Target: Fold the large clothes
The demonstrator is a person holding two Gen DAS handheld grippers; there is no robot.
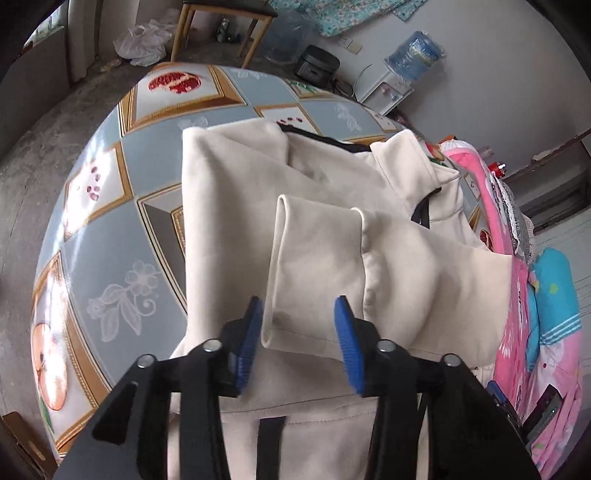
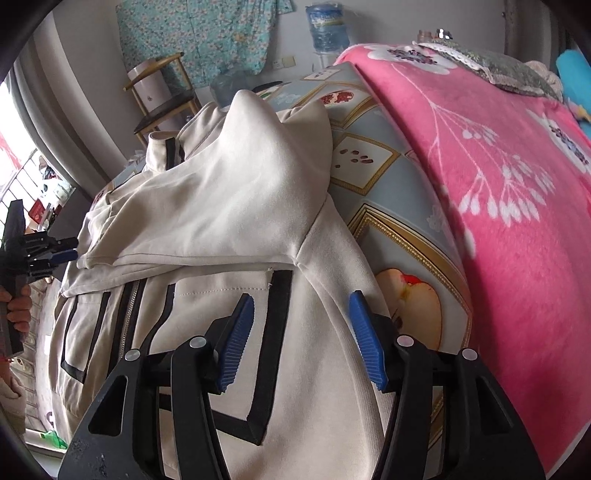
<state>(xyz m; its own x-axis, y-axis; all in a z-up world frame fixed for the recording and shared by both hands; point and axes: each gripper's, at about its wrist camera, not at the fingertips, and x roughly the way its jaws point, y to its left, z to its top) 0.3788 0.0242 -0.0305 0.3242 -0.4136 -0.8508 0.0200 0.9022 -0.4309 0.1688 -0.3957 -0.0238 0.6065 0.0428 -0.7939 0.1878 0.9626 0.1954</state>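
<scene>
A cream jacket [image 1: 317, 177] with black trim and a zip lies on the patterned table [image 1: 110, 229]. One sleeve [image 1: 314, 258] is folded across its body, cuff end toward me. My left gripper [image 1: 298, 302] hovers open over that cuff; the cloth lies between the blue pads [image 1: 251, 343] but they do not press it. In the right wrist view my right gripper [image 2: 302, 297] is open above the jacket [image 2: 229, 369] front, by the shoulder seam and a black stripe [image 2: 275, 332]. The folded sleeve [image 2: 221, 192] lies beyond. The left gripper [image 2: 62, 251] shows at the left edge, held by a hand [image 2: 16, 306].
A pink flowered blanket [image 2: 480, 166] covers the table's right side, with a blue cushion [image 1: 554, 295] beyond it. Behind the table stand a wooden chair [image 1: 221, 22], a dark cooker [image 1: 317, 64] and a water dispenser [image 1: 413, 55]. Bare tablecloth [image 2: 388, 177] shows between jacket and blanket.
</scene>
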